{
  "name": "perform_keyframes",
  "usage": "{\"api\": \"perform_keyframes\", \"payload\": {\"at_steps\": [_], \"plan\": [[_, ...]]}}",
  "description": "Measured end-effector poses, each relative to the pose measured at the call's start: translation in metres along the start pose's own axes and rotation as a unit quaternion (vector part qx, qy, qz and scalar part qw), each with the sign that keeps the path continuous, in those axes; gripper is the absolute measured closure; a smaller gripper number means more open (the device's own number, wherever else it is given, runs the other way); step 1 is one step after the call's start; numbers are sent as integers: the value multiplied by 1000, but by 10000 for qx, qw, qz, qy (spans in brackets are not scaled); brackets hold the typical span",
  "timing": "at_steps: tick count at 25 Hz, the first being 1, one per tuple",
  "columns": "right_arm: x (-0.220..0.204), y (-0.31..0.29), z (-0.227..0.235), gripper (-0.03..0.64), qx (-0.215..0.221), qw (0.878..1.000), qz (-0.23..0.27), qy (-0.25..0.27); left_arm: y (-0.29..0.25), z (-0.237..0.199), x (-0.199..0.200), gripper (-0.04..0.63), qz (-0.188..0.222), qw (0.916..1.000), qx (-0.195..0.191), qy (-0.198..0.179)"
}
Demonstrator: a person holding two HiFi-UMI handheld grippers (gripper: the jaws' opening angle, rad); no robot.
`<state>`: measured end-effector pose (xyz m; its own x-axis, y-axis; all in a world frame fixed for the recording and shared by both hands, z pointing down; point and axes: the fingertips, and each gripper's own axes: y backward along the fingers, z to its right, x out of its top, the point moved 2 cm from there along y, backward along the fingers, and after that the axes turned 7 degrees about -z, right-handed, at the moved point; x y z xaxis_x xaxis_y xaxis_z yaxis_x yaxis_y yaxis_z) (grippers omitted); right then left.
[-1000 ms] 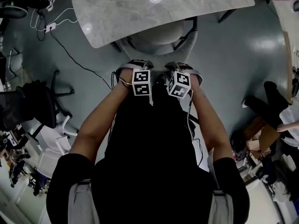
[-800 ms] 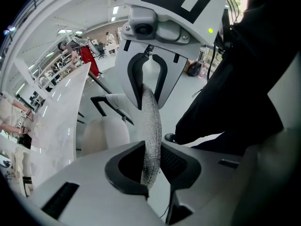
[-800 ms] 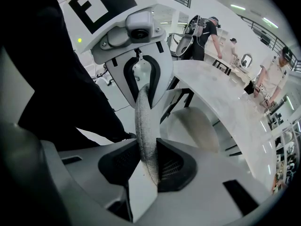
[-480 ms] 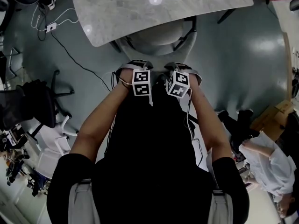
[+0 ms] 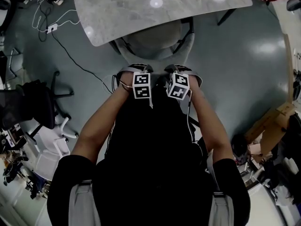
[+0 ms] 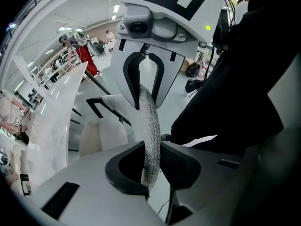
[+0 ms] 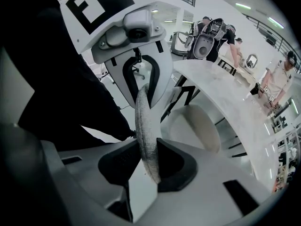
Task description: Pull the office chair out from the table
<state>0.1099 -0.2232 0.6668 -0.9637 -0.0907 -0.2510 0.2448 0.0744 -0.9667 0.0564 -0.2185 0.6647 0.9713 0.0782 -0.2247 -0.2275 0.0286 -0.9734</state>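
Clamping the grey mesh backrest (image 6: pixel 149 126) of the office chair (image 5: pixel 157 40) from above, we are holding its top edge in both grippers. The left gripper (image 6: pixel 151 169) is pinching the edge tight between its jaws, and the right gripper (image 7: pixel 149 166) is gripping it the same way just beside it. We are pointing both steeply down. The chair's pale seat (image 7: pixel 200 126) is sitting partly under the rim of the marble table (image 5: pixel 141 8), with the backrest facing us on the near side.
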Motion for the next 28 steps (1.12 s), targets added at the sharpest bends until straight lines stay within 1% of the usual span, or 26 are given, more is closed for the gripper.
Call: {"api": "perform_keyframes", "payload": {"at_steps": [8, 17, 28], "plan": [[-4, 1, -26, 512, 183, 9998, 39, 102, -1, 24, 2, 518, -51, 10000, 31, 43], [-7, 3, -48, 517, 249, 9994, 20, 252, -2, 45, 5, 518, -139, 9998, 62, 83], [-3, 2, -84, 518, 232, 9997, -51, 96, 1, 80, 0, 520, -91, 9999, 4, -58]]}}
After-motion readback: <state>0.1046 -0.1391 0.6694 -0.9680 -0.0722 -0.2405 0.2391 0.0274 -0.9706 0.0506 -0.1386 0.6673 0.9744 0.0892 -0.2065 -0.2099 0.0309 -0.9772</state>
